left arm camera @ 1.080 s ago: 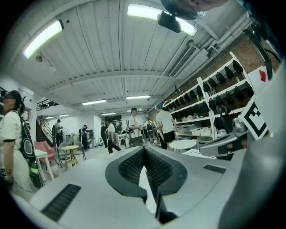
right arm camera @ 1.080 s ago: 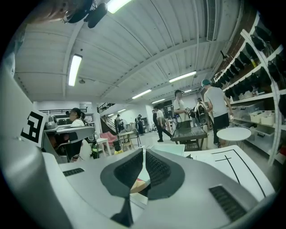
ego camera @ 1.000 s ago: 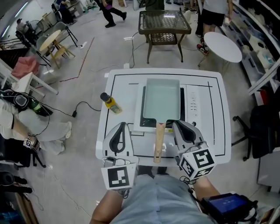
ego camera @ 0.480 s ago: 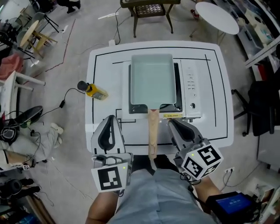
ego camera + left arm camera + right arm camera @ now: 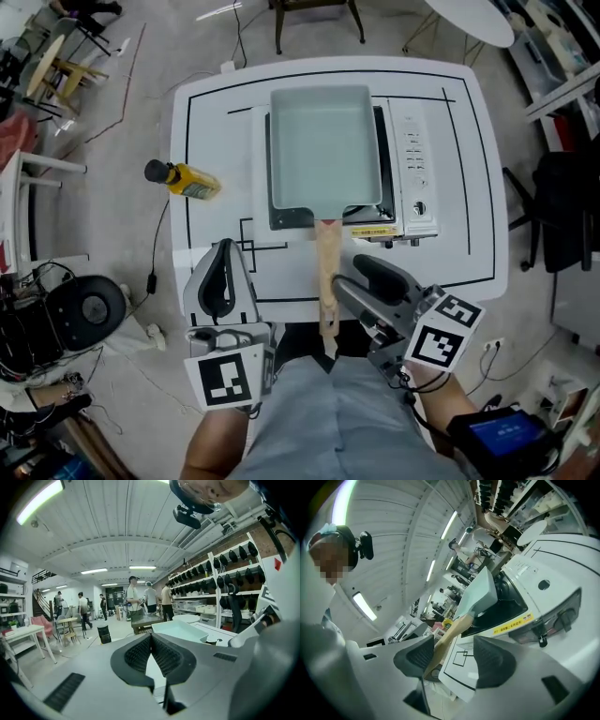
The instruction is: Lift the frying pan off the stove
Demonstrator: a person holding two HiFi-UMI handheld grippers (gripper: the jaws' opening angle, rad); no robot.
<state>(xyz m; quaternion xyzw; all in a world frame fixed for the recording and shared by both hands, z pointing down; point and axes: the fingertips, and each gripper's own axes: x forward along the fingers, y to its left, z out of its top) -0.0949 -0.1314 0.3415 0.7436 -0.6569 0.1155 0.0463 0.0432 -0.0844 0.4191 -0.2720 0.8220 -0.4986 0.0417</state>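
A rectangular pale green frying pan (image 5: pixel 323 145) sits on a portable stove (image 5: pixel 412 169) in the middle of a white table (image 5: pixel 216 94). Its wooden handle (image 5: pixel 327 281) points toward me past the table's front edge. My right gripper (image 5: pixel 361 286) is just right of the handle and angled toward it. Its jaws are opening, and nothing is pressed between them. In the right gripper view the handle (image 5: pixel 450 632) shows ahead through the gap, close to the left pad, with the pan (image 5: pixel 480 599) behind it. My left gripper (image 5: pixel 225 281) hangs left of the handle, shut and empty, and the pan (image 5: pixel 180 631) lies beyond it.
A yellow bottle (image 5: pixel 183 178) with a black cap lies on the table's left side. The stove's knob and control panel (image 5: pixel 417 208) face right. A black chair (image 5: pixel 562 216) stands to the right of the table. Cables and a stool are on the floor at the left.
My right gripper has swung left toward the handle and its jaws have gone from shut to open. The table and pan sit nearer in the head view. The left gripper stays shut.
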